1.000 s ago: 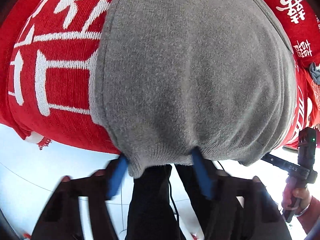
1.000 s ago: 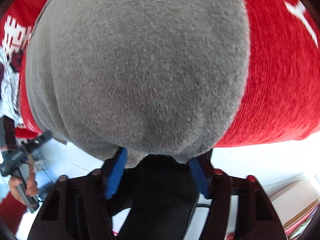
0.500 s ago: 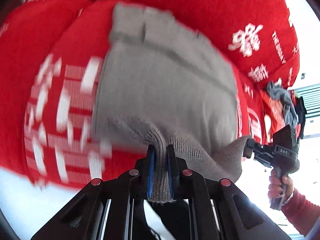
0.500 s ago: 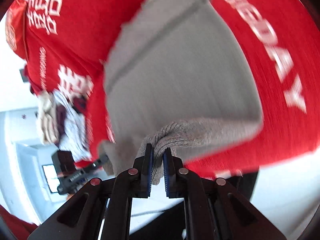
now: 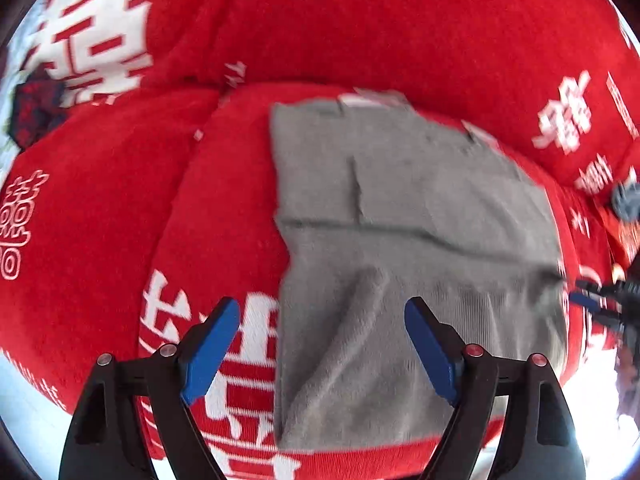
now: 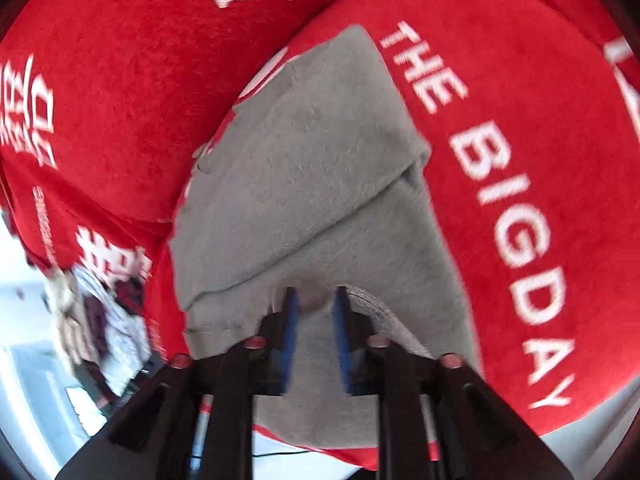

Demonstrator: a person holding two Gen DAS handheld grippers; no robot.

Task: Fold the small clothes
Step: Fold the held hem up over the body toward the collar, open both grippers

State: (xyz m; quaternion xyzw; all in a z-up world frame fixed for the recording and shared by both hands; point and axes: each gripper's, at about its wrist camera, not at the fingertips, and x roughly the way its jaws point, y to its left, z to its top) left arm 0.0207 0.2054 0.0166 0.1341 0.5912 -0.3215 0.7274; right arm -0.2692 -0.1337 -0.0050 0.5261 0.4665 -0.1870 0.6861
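My left gripper point(image 5: 322, 350) stood wide apart, its jaws having just been opening, with nothing pinched between the blue pads point(image 5: 210, 354). It hung above the near edge of the grey knit garment point(image 5: 400, 264), which lay flat beneath and ahead of it, folded over itself so that a straight crease ran across it beyond my fingertips. A soft ridge of the knit rose just ahead of the gap between the pads. Under the garment, and reaching out past my left finger, lay a red cloth point(image 5: 100, 240) with white characters.

My right gripper point(image 6: 314, 336) had its jaws partly apart, also just been opening, and the pads point(image 6: 290, 336) did not press on anything; the grey knit garment point(image 6: 304, 176) showed through the gap and spread away ahead of them. A ribbed hem of it lay just beside my right finger. To the right of that gripper the red cloth point(image 6: 540, 120) carried the white words "THE BIG DAY". Far off to its left sat a blurred heap of other clothes point(image 6: 96, 312).
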